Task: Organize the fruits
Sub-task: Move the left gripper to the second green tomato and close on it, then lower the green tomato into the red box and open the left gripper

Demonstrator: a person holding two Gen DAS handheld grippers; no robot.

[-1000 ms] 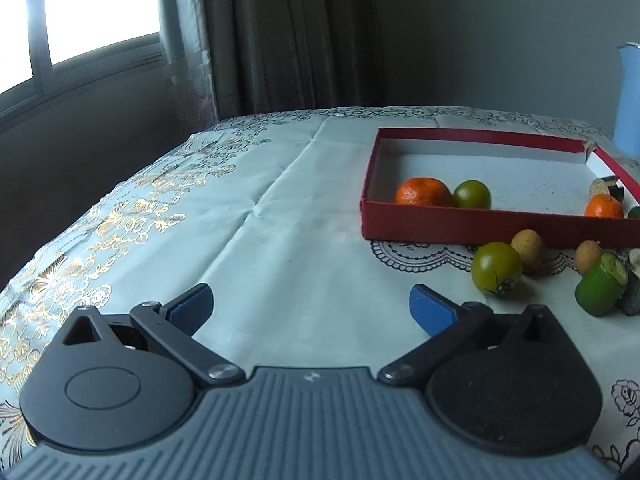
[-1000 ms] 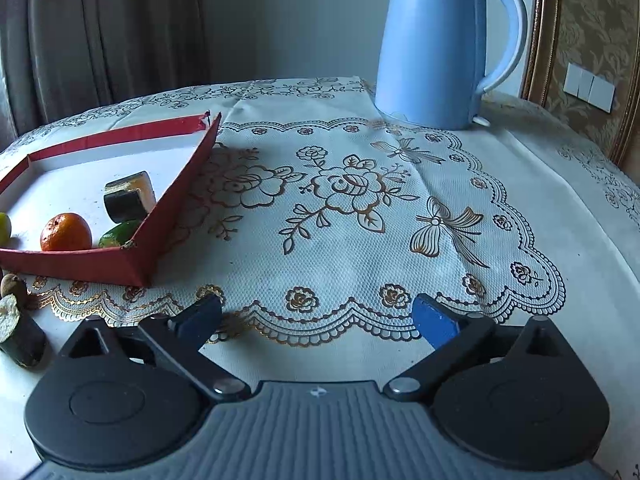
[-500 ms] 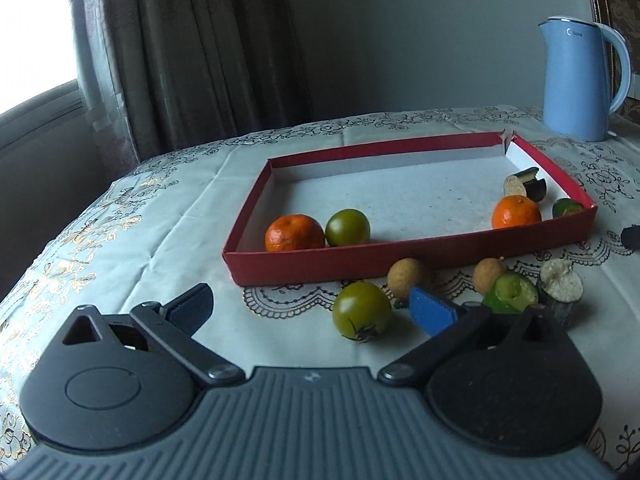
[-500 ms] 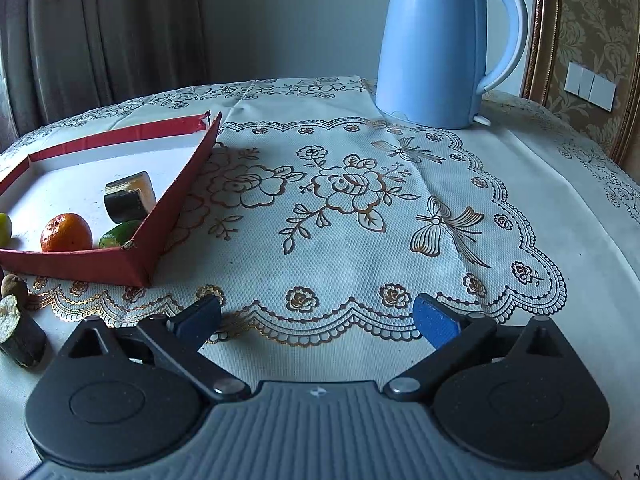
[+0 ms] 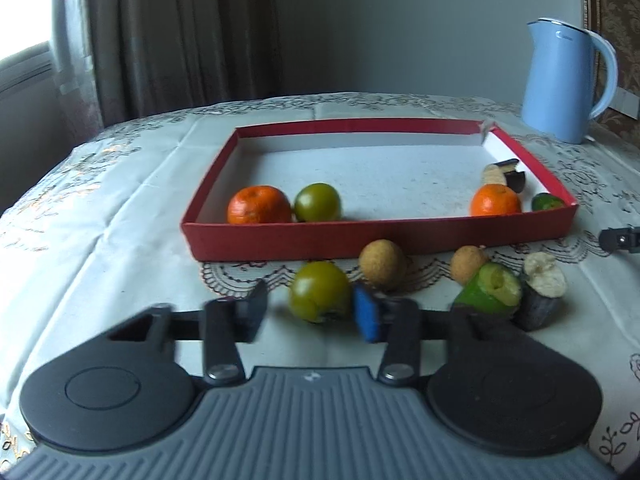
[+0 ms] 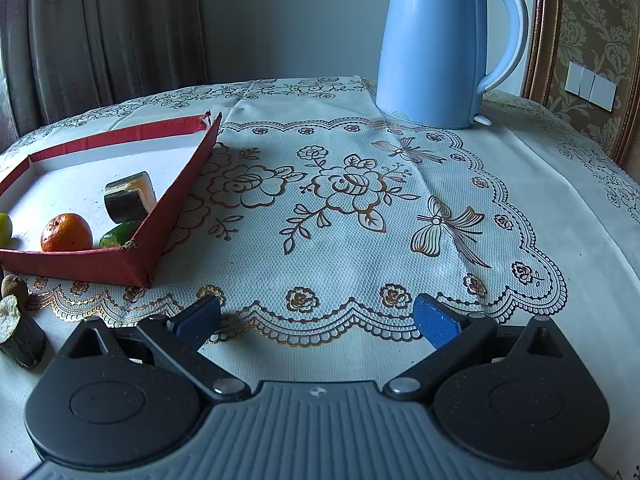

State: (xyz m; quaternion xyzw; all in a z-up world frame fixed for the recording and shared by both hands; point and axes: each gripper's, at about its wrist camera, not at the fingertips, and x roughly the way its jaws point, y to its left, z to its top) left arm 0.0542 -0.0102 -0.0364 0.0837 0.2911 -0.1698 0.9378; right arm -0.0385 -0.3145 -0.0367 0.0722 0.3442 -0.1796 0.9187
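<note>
A red tray (image 5: 384, 236) holds two tangerines (image 5: 259, 205), a green fruit (image 5: 318, 202), an aubergine piece (image 5: 506, 174) and a lime (image 5: 547, 202). In front of it a loose green fruit (image 5: 320, 296) lies on the cloth between the jaws of my left gripper (image 5: 312, 314), which are closing. The right pad is at its side and a small gap shows at the left pad. Two tan longans (image 5: 382, 264), a green cucumber piece (image 5: 490, 292) and a dark aubergine stub (image 5: 542, 296) lie to the right. My right gripper (image 6: 316, 320) stands open over the lace cloth, nothing in it.
A blue kettle (image 6: 440, 44) stands at the back right of the table. The tray's corner (image 6: 132, 256) lies left of the right gripper, with the aubergine stub (image 6: 20, 332) beside it. Curtains hang behind the round table, and a chair back rises at the far right.
The left view has swung right and come close to the loose fruit. Its jaws have narrowed from wide apart to either side of the green fruit. The right gripper has not moved.
</note>
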